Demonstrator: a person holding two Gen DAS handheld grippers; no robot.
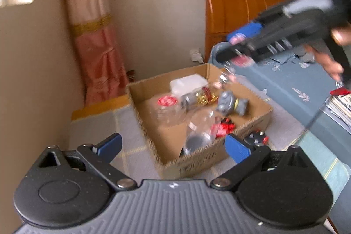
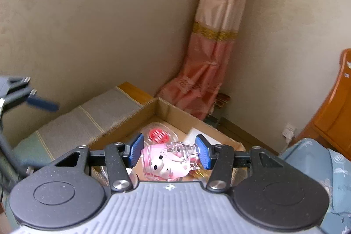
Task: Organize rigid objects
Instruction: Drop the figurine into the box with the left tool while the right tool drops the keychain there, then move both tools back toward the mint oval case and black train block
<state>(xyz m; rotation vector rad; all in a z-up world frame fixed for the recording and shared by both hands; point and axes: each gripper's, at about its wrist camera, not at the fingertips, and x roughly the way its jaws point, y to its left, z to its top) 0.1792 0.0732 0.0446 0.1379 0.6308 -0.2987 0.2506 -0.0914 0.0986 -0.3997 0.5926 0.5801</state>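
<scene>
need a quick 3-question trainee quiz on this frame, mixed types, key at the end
1. True or false: the left gripper is shut on the grey toy.
2. What does the right gripper hold?
A. a pink toy bottle
B. a red-capped jar
C. a book
3. Fill in: the red-capped clear jar lies inside the ____.

Key:
1. False. Its jaws are open and empty, and the toy lies in the cardboard box.
2. A, the pink toy bottle, between the blue pads.
3. Cardboard box.
</scene>
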